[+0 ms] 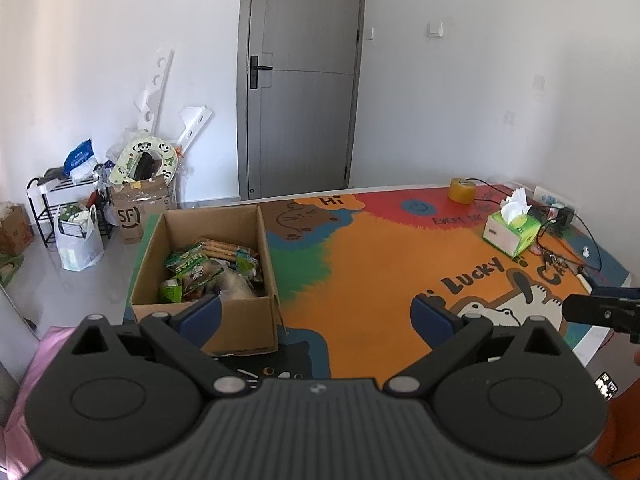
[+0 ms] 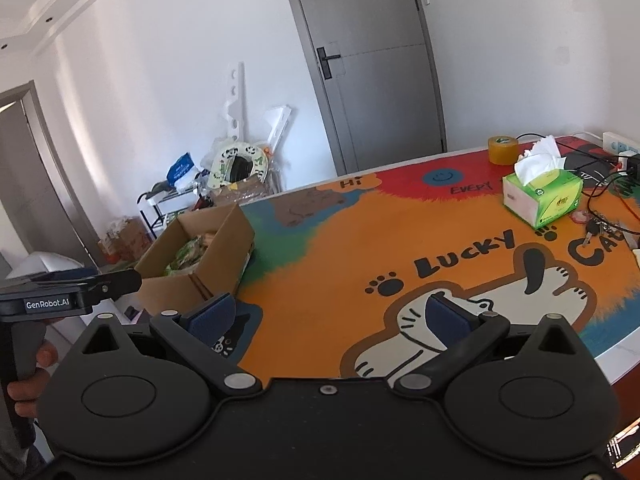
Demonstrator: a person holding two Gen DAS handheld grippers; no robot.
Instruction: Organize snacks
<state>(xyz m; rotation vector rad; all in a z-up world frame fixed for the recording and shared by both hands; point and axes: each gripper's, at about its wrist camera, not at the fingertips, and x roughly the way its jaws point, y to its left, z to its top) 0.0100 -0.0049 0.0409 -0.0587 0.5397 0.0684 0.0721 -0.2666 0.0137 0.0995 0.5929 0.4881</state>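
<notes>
An open cardboard box (image 1: 244,320) stands at the left end of the colourful cartoon table mat (image 1: 380,280). Inside it lie several snack packets (image 1: 208,268), mostly green, some long and tan. The box (image 2: 224,240) also shows in the right wrist view, with the snacks (image 2: 188,254) partly hidden by its wall. My left gripper (image 1: 318,316) hangs open just in front of the box, nothing between its blue pads. My right gripper (image 2: 330,316) is open too, above the white cat drawing, empty. The left gripper's body (image 2: 60,300), held by a hand, shows at the left edge.
A green tissue box (image 1: 510,230), a roll of tan tape (image 1: 462,189), keys and black cables (image 2: 600,200) sit at the table's far right. Behind the table are a grey door (image 1: 304,80), a shoe rack, bags and a taped cardboard box (image 1: 138,208) on the floor.
</notes>
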